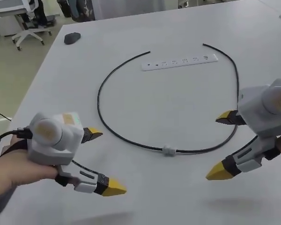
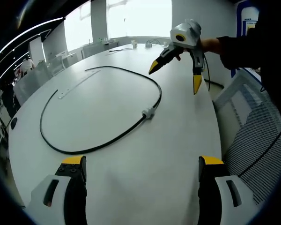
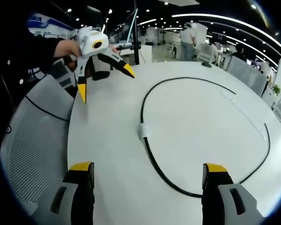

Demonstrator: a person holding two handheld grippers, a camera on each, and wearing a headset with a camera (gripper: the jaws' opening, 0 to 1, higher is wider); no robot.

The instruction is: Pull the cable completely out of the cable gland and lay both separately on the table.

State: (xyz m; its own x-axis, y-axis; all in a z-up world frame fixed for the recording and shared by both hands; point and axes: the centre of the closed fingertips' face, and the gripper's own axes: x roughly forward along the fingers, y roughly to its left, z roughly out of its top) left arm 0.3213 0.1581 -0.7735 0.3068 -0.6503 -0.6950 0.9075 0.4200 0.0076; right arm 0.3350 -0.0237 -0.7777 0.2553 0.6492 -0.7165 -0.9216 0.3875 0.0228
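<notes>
A long black cable point(image 1: 103, 84) lies in a wide loop on the white table point(image 1: 178, 108). A small grey cable gland point(image 1: 168, 150) sits threaded on the cable at the near side of the loop, seen also as the gland point(image 2: 148, 113) and the gland point(image 3: 143, 131). My left gripper point(image 1: 103, 161) hovers open at the near left, apart from the cable. My right gripper point(image 1: 225, 146) hovers open at the near right, beside the loop. Each gripper faces the other: the right gripper point(image 2: 175, 75) shows ahead of the left, the left gripper point(image 3: 103, 79) ahead of the right.
A white power strip point(image 1: 179, 62) lies inside the far part of the loop. A dark computer mouse point(image 1: 72, 38) rests at the far left corner of the table. Office chairs point(image 1: 30, 23) stand beyond the table's left edge.
</notes>
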